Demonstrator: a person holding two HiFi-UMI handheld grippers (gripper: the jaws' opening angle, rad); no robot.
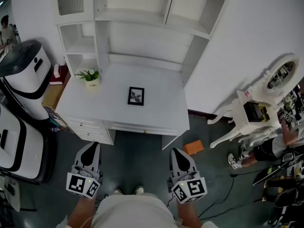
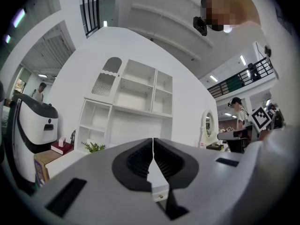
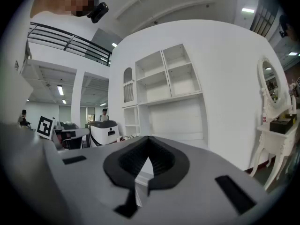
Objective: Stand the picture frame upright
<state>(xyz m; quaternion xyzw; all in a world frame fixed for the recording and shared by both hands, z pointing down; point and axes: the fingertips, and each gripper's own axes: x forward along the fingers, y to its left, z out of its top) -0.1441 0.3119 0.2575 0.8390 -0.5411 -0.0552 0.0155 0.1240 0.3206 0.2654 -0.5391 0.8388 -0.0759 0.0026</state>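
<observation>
Head view: big white desk with shelving on a dark floor. Left gripper and right gripper hang low before it, jaws pressed together, empty. Small potted green plant, label unreadable. Black rectangular picture frame lies flat mid-desk.

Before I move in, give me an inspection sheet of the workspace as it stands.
Surface: white desk, mostly bare.
Job's things: picture frame appears to lie flat, mid-desk.
Clutter: small potted plant at the desk's back left.
Grippers: left gripper and right gripper both shut, empty, short of the desk.
Cables: black cable on the floor, right.
Surroundings: orange box on floor; white vanity table right.
</observation>
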